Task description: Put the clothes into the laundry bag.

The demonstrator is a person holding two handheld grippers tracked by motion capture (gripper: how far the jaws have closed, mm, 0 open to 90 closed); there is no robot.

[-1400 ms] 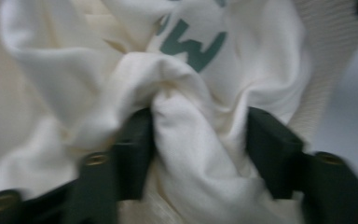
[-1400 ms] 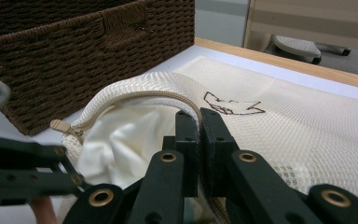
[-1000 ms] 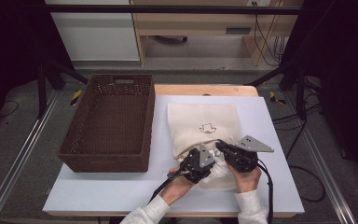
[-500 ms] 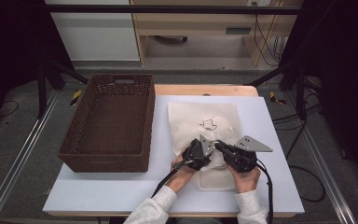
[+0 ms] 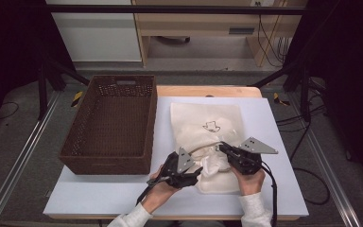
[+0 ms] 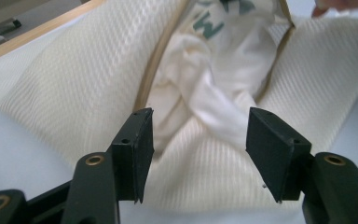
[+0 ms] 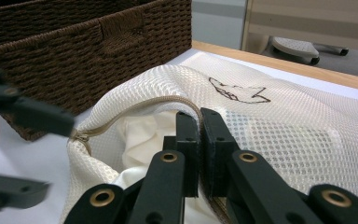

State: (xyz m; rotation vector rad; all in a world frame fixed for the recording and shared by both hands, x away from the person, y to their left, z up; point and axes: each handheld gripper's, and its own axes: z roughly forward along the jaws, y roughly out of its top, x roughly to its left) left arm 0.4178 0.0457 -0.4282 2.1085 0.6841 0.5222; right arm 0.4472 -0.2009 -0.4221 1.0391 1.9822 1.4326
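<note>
A cream mesh laundry bag (image 5: pixel 208 118) with a small line drawing lies on the white tabletop (image 5: pixel 274 142), its zippered mouth toward me. My right gripper (image 5: pixel 222 147) is shut on the upper zipper edge (image 7: pixel 140 105) of the mesh bag (image 7: pixel 270 126) and lifts it, so the mouth gapes. A white garment (image 6: pixel 205 93) is bunched inside the mouth and spills slightly out. My left gripper (image 6: pixel 199 114) is open just in front of the mouth, nothing between its jaws. In the high view the left gripper (image 5: pixel 194 172) sits at the bag's near left corner.
A dark brown wicker basket (image 5: pixel 108 158) stands left of the bag, close beside it, and its wall (image 7: pixel 98 42) shows in the right gripper view. A wooden table edge (image 5: pixel 208 91) runs behind the bag. Bare white tabletop lies right of the bag.
My left gripper had reached forward to the bag's mouth, then drew back toward me and to the left, open. The right gripper kept its hold on the zipper edge.
</note>
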